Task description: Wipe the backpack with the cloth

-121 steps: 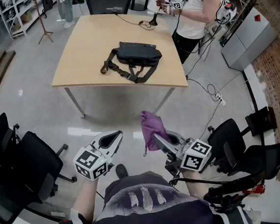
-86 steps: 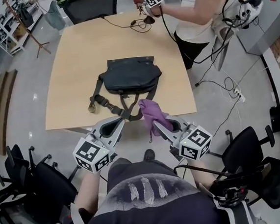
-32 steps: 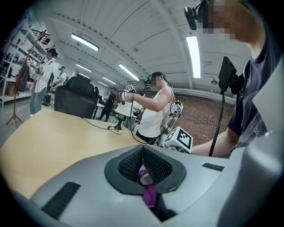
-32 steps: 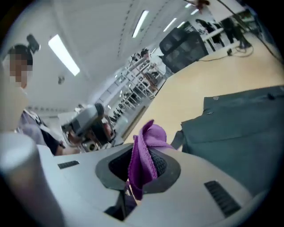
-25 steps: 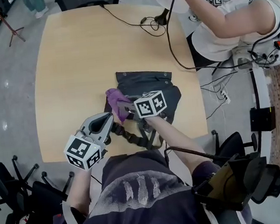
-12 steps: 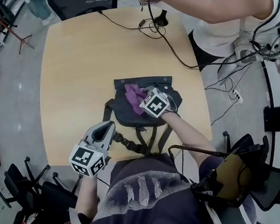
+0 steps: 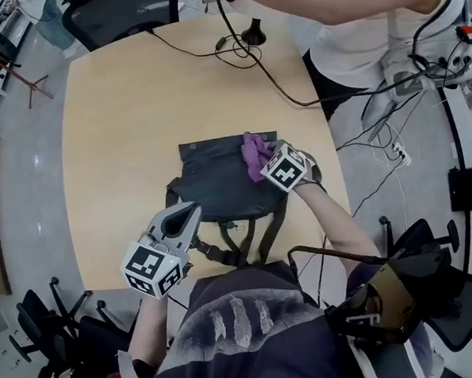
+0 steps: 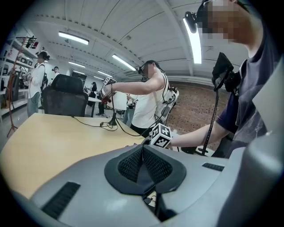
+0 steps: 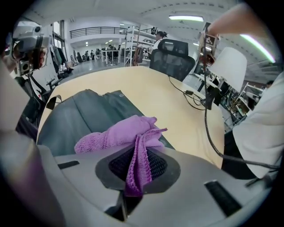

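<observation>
A dark backpack (image 7: 215, 188) lies flat on the wooden table (image 7: 123, 137), straps trailing toward me. My right gripper (image 7: 265, 160) is shut on a purple cloth (image 7: 255, 151), which rests on the bag's far right corner. In the right gripper view the purple cloth (image 9: 122, 134) is pinched between the jaws and spread on the backpack (image 9: 82, 117). My left gripper (image 7: 181, 221) hovers at the bag's near left edge, jaws shut with nothing between them. The left gripper view looks across the table toward my right gripper's marker cube (image 8: 160, 135).
Another person (image 7: 368, 5) stands at the table's far right corner, arm reaching over it. A black cable (image 7: 257, 65) and a small stand (image 7: 250, 35) lie on the far side. Office chairs (image 7: 60, 342) stand near me by the table's front edge.
My right gripper slid the cloth to the right across the bag's far part, from its left side to its right corner. The left gripper stayed near the front left edge.
</observation>
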`<state>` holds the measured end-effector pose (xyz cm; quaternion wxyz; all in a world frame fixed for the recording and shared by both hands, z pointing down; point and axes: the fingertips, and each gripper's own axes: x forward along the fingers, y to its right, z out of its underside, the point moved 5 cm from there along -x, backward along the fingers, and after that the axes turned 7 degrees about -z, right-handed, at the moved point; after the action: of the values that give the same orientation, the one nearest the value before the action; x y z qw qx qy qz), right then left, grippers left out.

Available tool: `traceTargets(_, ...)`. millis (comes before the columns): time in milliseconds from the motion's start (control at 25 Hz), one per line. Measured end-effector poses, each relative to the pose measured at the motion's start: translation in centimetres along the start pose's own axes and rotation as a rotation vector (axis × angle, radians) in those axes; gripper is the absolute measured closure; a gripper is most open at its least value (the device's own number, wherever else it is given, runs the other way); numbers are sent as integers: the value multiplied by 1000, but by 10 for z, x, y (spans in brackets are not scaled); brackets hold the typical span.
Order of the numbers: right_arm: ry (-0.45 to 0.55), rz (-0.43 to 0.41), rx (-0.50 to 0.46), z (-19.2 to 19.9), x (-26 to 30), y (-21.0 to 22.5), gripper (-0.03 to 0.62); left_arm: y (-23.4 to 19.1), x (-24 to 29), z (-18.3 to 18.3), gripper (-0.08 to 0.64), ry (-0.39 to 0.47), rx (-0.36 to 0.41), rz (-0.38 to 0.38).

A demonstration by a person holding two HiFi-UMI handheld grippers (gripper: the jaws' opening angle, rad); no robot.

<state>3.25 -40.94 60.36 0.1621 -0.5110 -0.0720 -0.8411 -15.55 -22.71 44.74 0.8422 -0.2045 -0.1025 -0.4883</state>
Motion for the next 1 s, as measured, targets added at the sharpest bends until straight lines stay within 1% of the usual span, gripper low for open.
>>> traceTargets(160, -106, 79, 7, 31, -13, 38, 561, -3, -4, 5, 549, -14, -7, -15)
traceTargets(280, -178, 142, 7, 42, -24, 62, 561, -6, -8, 6, 549, -9, -17, -25)
traceTargets(320, -187, 169, 9, 43, -29, 70, 561, -8, -8, 7, 549, -6, -23, -29)
traceTargets(360, -176, 202, 20, 42, -37, 79, 561, -11, -8, 7, 549, -5, -28, -33)
traceTargets(480, -95, 319, 78, 30, -57, 101, 560, -20, -12, 8, 549, -6, -34, -39)
traceTargets(560, -63, 359, 92, 18, -53, 102, 561, -22, -16, 11, 549, -6, -36, -39)
traceTargets(640, -60, 341, 84, 6, -32, 93, 561, -22, -20, 12, 549, -2, -37, -38)
traceTargets(760, -102, 246, 63, -7, 11, 66, 560, -26, -25, 11, 549, 5, -37, -42)
traceTargets(840, -112, 180, 100, -14, 31, 49, 560, -30, -32, 11, 549, 6, -40, -53)
traceTargets(920, -99, 138, 172, -17, 39, 41, 561, -36, -38, 13, 549, 6, -52, -72)
traceTargets(1000, -89, 99, 218, -23, 42, 37, 560, -42, -45, 16, 549, 7, -70, -97)
